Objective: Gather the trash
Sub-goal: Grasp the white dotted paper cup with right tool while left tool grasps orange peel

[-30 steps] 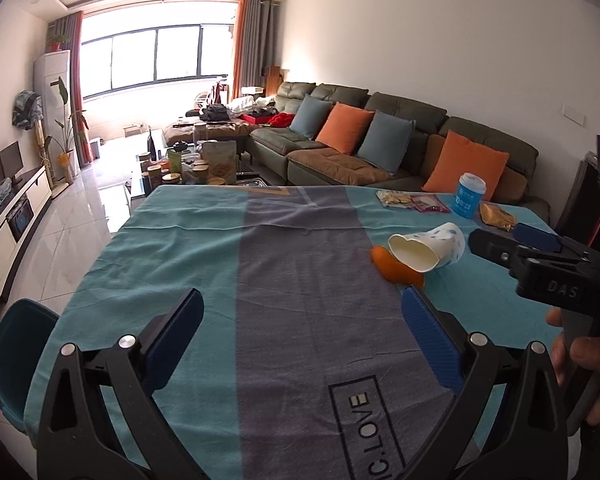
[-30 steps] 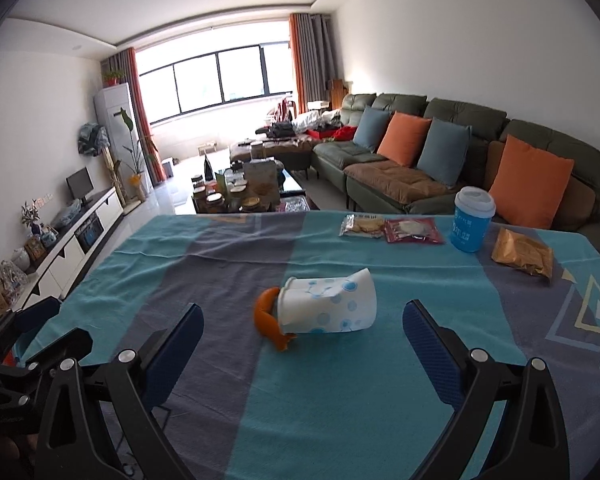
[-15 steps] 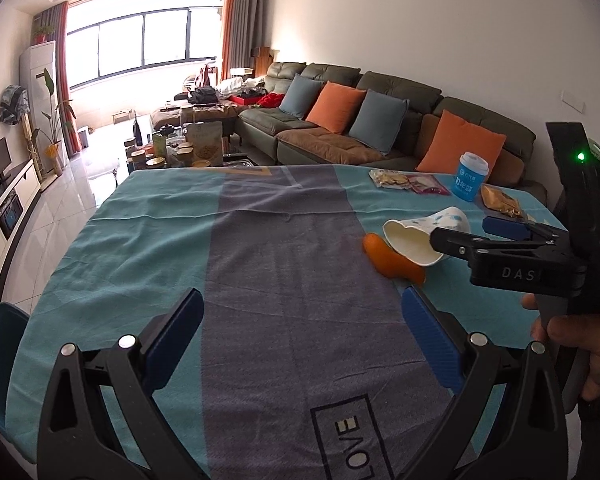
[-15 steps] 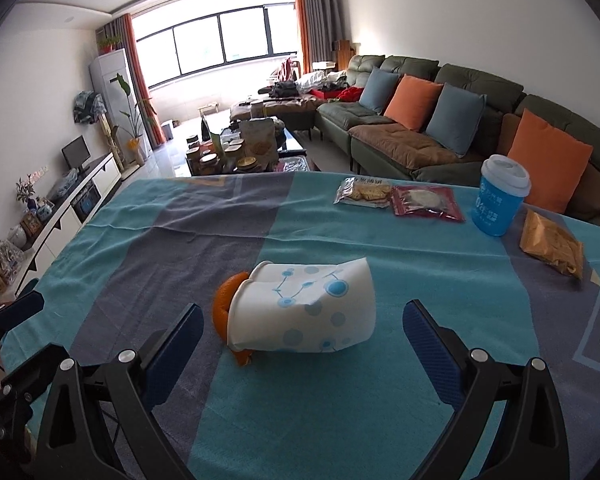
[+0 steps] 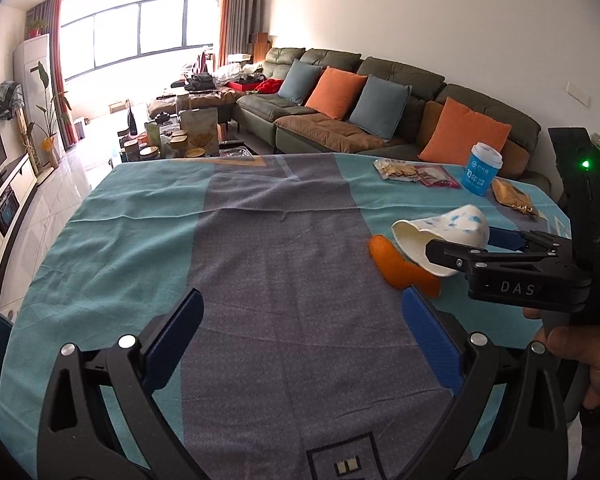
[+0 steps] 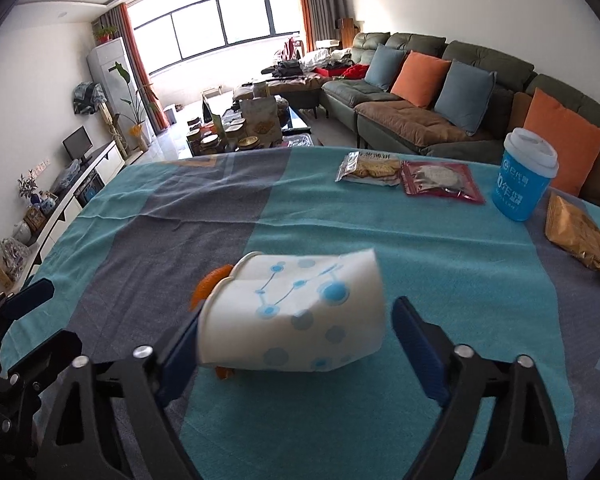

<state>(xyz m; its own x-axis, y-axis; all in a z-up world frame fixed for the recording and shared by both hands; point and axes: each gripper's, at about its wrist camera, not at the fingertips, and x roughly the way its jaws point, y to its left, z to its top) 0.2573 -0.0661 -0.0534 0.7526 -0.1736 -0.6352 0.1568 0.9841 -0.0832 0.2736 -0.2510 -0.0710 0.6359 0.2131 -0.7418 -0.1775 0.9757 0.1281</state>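
Note:
A crushed white paper cup (image 6: 296,312) with blue dots lies on its side on the teal and grey tablecloth (image 5: 260,240), with a piece of orange peel (image 6: 210,284) at its mouth. My right gripper (image 6: 296,316) straddles the cup and its jaws are closing. The left pad is at the cup's rim, and a small gap remains at the right pad. In the left wrist view the cup (image 5: 440,232) and peel (image 5: 400,268) lie at the right, with the right gripper (image 5: 464,240) around the cup. My left gripper (image 5: 300,304) stands open over bare cloth, holding nothing.
At the table's far right lie a biscuit packet (image 6: 372,168), a red packet (image 6: 440,182), a blue lidded cup (image 6: 524,176) and a golden packet (image 6: 576,232). A sofa with cushions (image 6: 420,72) stands behind. A hand (image 5: 580,340) holds the right gripper's handle.
Both grippers have moved forward and lower over the table. The right gripper has come around the cup and its jaws have narrowed. The left gripper has stayed open.

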